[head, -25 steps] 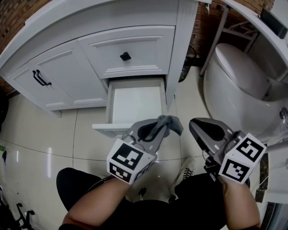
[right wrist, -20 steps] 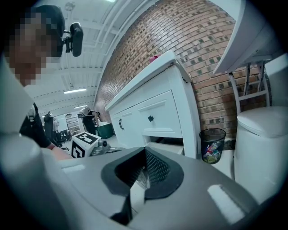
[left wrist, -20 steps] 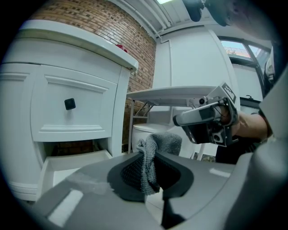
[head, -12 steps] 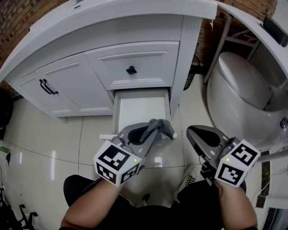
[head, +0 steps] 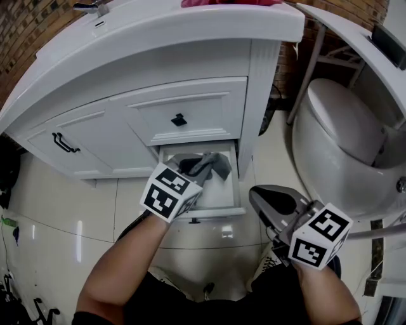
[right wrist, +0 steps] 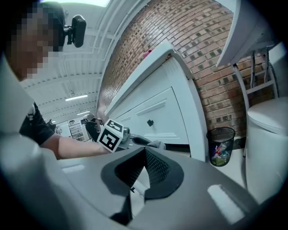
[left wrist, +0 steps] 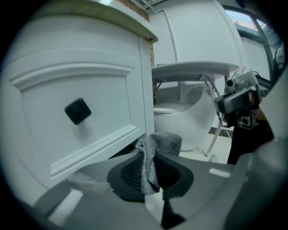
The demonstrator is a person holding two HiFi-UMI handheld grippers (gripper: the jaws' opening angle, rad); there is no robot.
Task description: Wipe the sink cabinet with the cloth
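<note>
The cloth (head: pixel 208 165), a gray knit rag, is clamped in the left hand-held gripper (head: pixel 192 167), whose jaws are closed on a fold of it. In the left gripper view the cloth (left wrist: pixel 151 155) stands up between the dark pads, and its free end flops over past the tips. We hold it over the open bottom drawer (head: pixel 223 198) of the sink cabinet (head: pixel 114 95), just below the upper drawer front. We cannot tell whether it touches the wood.

The upper drawer's black square knob (head: pixel 179 119) sits just beyond the cloth. To the left is a cabinet door with a black bar handle (head: pixel 65 143). The left hand-held gripper (left wrist: pixel 150 175) and its marker cube cover the drawer's near left corner.

The right hand-held gripper (head: pixel 271 202) hangs low beside the drawer, well apart from the cloth. Its jaws are together with nothing between them, as the right gripper view (right wrist: pixel 143 168) shows. A toilet (head: pixel 336 136) stands to the right of the cabinet. That view also shows a dark waste bin (right wrist: pixel 219 146) against the brick wall (right wrist: pixel 202 45) between them.

At the top edge of the head view, a faucet (head: pixel 89 6) and something pink (head: pixel 228 2) on the tabletop are cut off.

Half a second ago the cloth hung at the drawer's near edge. It has since gone forward into the opening, while the right hand-held gripper has stayed about where it was.
</note>
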